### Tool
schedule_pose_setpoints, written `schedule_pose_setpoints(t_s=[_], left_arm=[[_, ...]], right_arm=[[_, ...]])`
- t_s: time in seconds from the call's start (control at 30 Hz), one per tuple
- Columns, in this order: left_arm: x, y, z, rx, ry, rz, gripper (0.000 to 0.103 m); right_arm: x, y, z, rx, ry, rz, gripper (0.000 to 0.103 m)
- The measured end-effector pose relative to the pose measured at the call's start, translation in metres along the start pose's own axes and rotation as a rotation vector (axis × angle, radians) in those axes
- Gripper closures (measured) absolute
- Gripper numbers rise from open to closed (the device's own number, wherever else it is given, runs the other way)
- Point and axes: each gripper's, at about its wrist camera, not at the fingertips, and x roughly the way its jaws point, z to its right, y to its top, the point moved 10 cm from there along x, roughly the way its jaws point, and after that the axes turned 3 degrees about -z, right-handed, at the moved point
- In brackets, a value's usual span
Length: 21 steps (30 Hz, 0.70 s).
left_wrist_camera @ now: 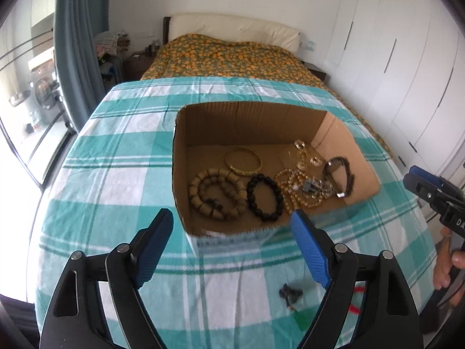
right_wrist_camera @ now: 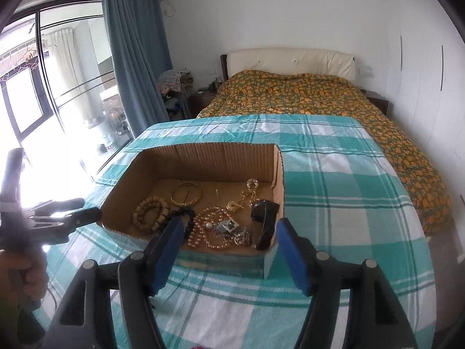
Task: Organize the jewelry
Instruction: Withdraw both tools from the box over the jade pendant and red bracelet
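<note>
An open cardboard box (left_wrist_camera: 247, 110) (right_wrist_camera: 203, 157) stands on the teal checked cloth. Inside lie a wooden bead bracelet (left_wrist_camera: 216, 193) (right_wrist_camera: 151, 209), a gold bangle (left_wrist_camera: 242, 161) (right_wrist_camera: 186, 193), a black bead bracelet (left_wrist_camera: 264, 197), a pearl necklace (left_wrist_camera: 296, 192) (right_wrist_camera: 209, 229), a dark watch (left_wrist_camera: 338, 174) (right_wrist_camera: 266, 221) and gold chain pieces (left_wrist_camera: 305, 157). My left gripper (left_wrist_camera: 231, 213) hangs open over the box's near wall, holding nothing. My right gripper (right_wrist_camera: 230, 221) is open and holds nothing, at the box's near right corner. A small dark piece with a green pendant (left_wrist_camera: 290, 292) lies on the cloth between the left fingers' arms.
The cloth-covered table (left_wrist_camera: 116, 174) ends at a bed with an orange-flowered cover (right_wrist_camera: 290, 93) behind it. White wardrobes (left_wrist_camera: 407, 72) line the right wall; a blue curtain (right_wrist_camera: 130, 43) and glass doors are on the left. A hand (left_wrist_camera: 444, 261) grips the right tool.
</note>
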Motion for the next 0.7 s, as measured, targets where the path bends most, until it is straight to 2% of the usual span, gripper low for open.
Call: schedule_pose_setpoints(t_s=[0.17,0.27,0.5,0.7], left_arm=[[-0.011,-0.058,0.012,0.006,0.032,-0.041,0.016],[-0.009,-0.082,0.017,0.007,0.052,-0.067,0.016],[-0.018,-0.102,0.028,0.01,0.071,-0.047,0.016],[-0.025,-0.111,0.035,0.023,0.077,-0.036,0.016]], right_arm=[[-0.029,-0.057,0.009,0.032,-0.048,0.007,0.036],[-0.039,-0.093,0.013,0.037,-0.078,-0.007,0.036],[-0.05,-0.146,0.023,0.06,-0.107,-0.048,0.036],[-0.063,-0.164,0.029,0.077,-0.132,-0.03,0.036]])
